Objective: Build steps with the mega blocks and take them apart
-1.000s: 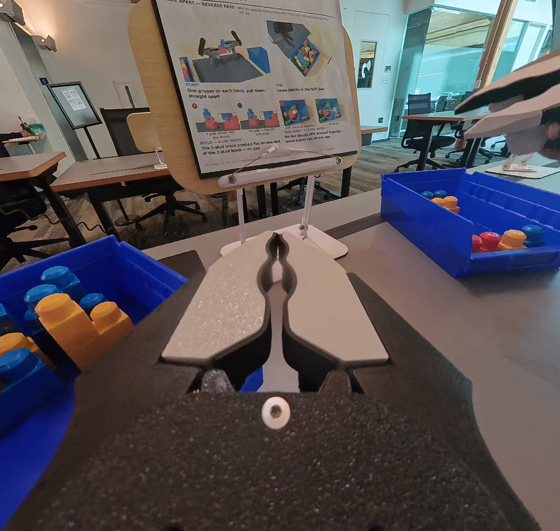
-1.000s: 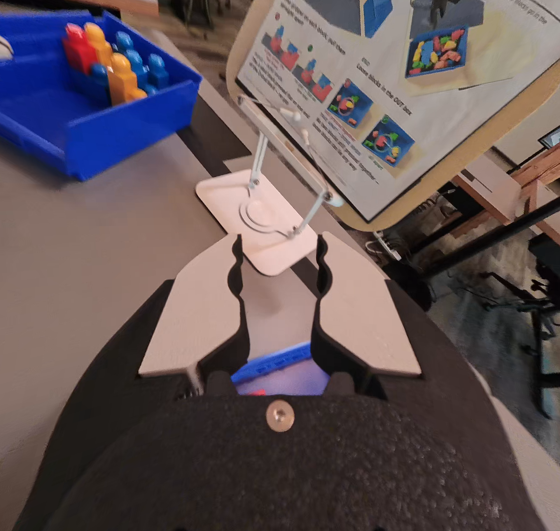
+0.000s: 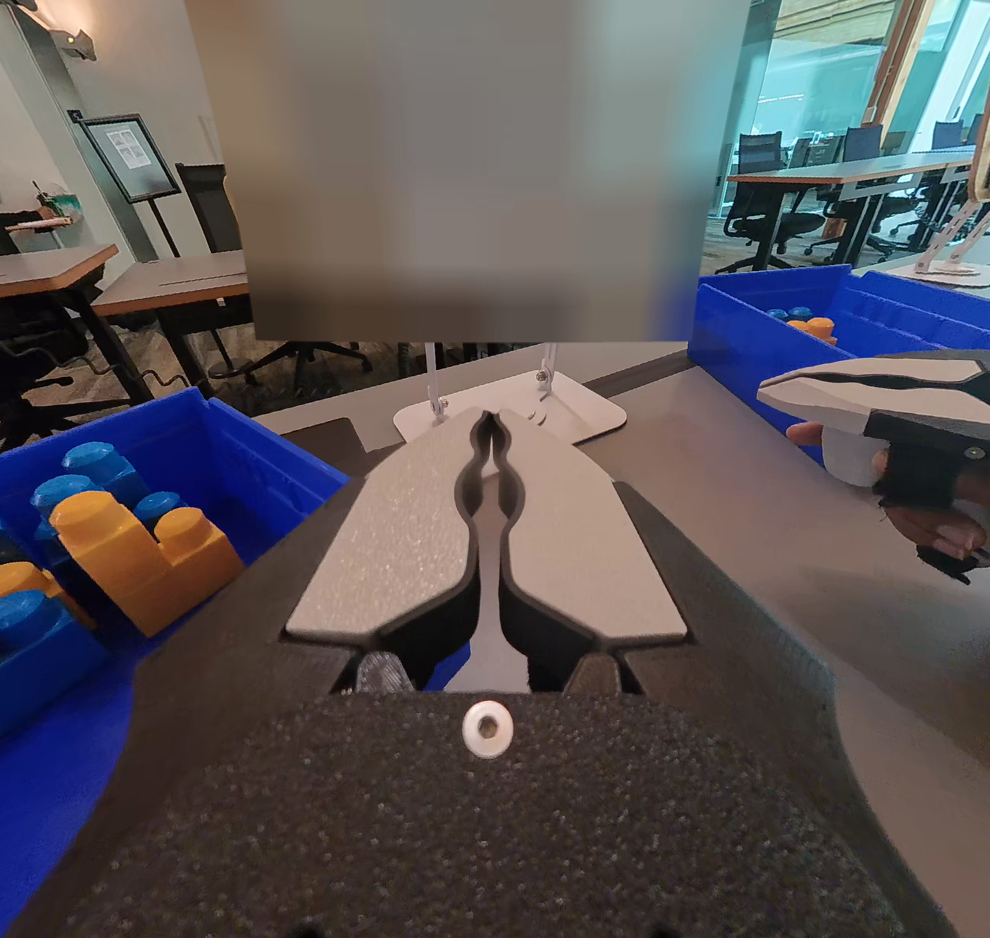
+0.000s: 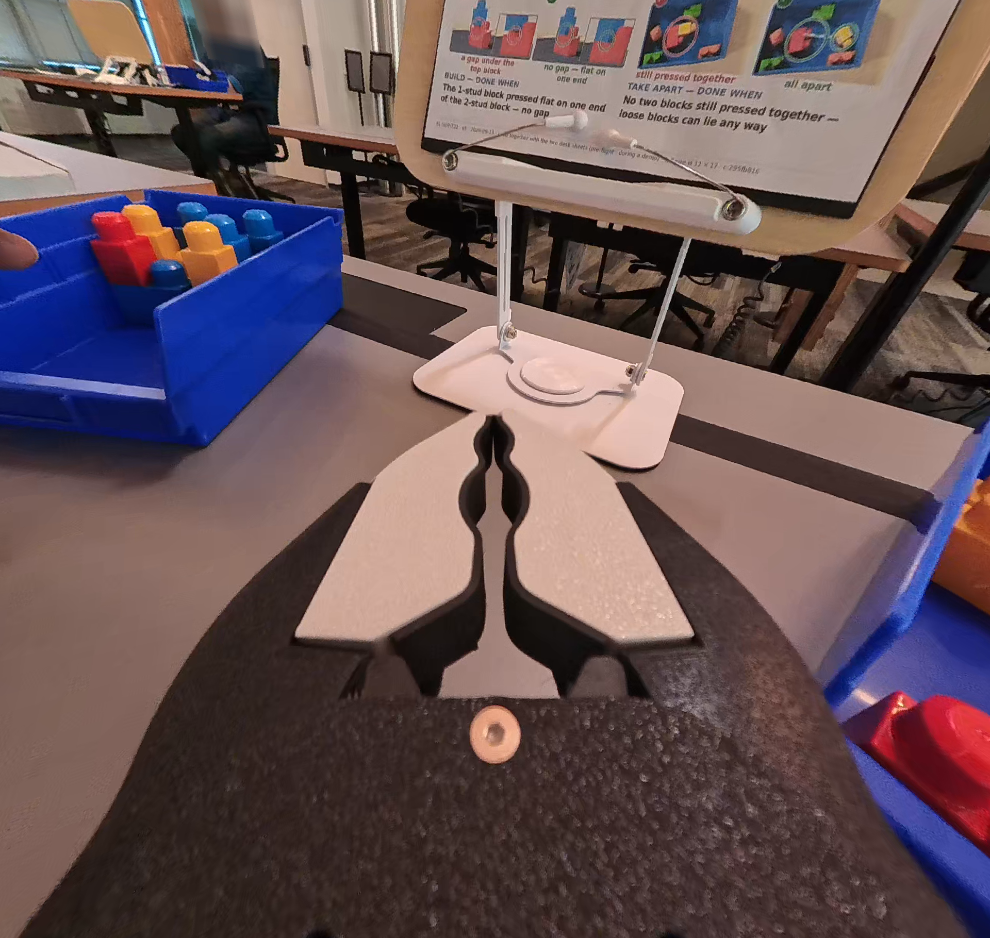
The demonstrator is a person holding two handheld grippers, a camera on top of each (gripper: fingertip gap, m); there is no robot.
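My left gripper (image 3: 490, 419) is shut and empty, low over the grey table, just right of a blue bin (image 3: 177, 430) that holds orange stepped blocks (image 3: 139, 553) and blue blocks (image 3: 96, 468). My right gripper (image 4: 492, 422) is shut and empty, pointing at the white stand base. It also shows at the right of the left wrist view (image 3: 771, 395), held by a hand. The left bin also shows in the right wrist view (image 4: 241, 323), with red (image 4: 120, 253), orange and blue blocks. A second blue bin (image 3: 760, 323) at the right holds an orange block (image 3: 814, 326); red (image 4: 932, 746) and orange blocks show at that view's right edge.
A white stand (image 4: 552, 382) holding an instruction board (image 4: 669, 82) sits at the table's far middle. The grey table (image 3: 723, 510) lies between the two bins. Desks and office chairs stand beyond the table's far edge. A seated person is far off at left. The grippers' ends are close to 20 centimetres from one another.
My right gripper has shut and dropped lower, levelling out towards the stand. In the left wrist view it has come down to table height at the right. My left gripper has barely moved.
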